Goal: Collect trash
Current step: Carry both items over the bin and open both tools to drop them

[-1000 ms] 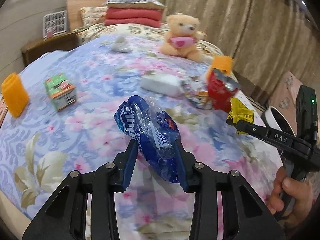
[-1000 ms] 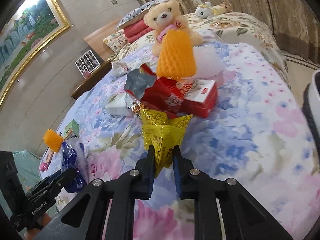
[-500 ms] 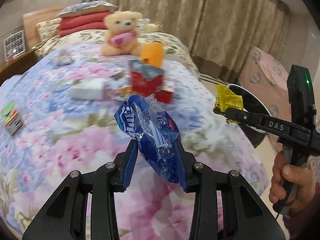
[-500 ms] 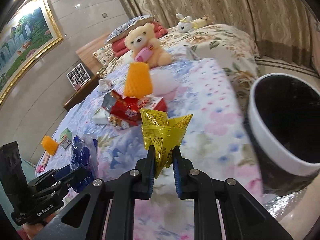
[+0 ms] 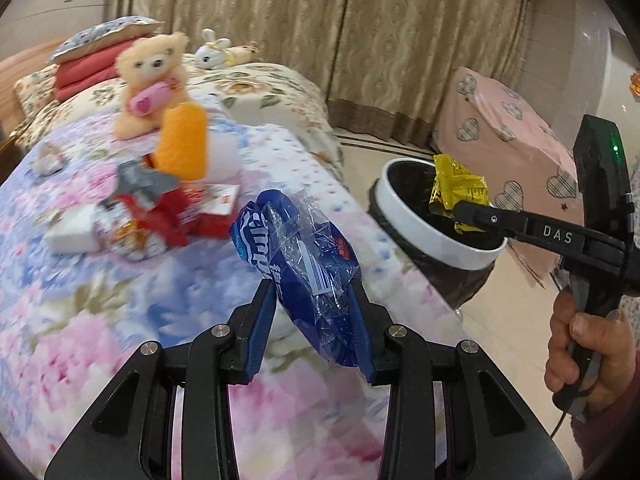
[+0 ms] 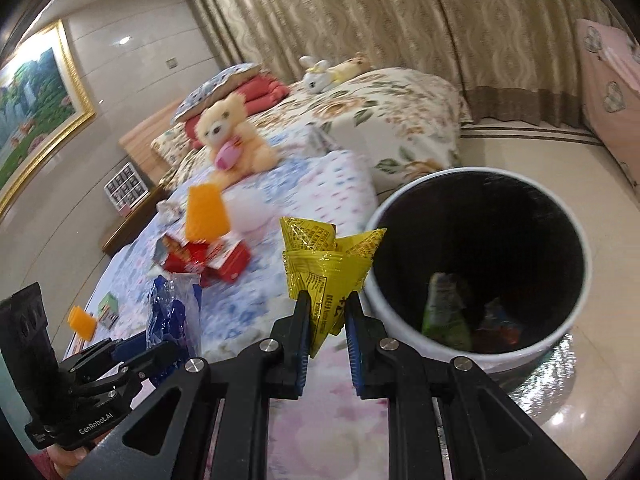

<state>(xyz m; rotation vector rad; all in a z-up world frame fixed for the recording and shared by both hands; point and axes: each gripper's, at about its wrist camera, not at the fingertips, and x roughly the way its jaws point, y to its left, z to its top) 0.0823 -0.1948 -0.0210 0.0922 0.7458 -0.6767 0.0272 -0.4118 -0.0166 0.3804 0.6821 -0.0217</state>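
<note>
My left gripper (image 5: 316, 292) is shut on a crumpled blue plastic wrapper (image 5: 304, 256) and holds it above the floral bed cover. My right gripper (image 6: 328, 304) is shut on a yellow foil wrapper (image 6: 324, 268); in the left wrist view that wrapper (image 5: 456, 188) hangs over the rim of the white trash bin (image 5: 404, 208) with a black liner. The bin (image 6: 576, 240) stands on the floor beside the bed, just right of the yellow wrapper, with some trash inside. The left gripper (image 6: 160, 344) with the blue wrapper also shows in the right wrist view.
On the bed (image 5: 80, 280) lie a red wrapper and box (image 5: 168, 212), a white packet (image 5: 68, 232), an orange foam piece (image 5: 184, 144), a teddy bear (image 5: 152, 80) and a crumpled paper (image 5: 46, 158). A pink covered piece of furniture (image 5: 504, 144) stands behind the bin.
Both grippers have swung right, away from the bed's middle toward the bin, each still holding its wrapper. The yellow wrapper is now at the bin's rim.
</note>
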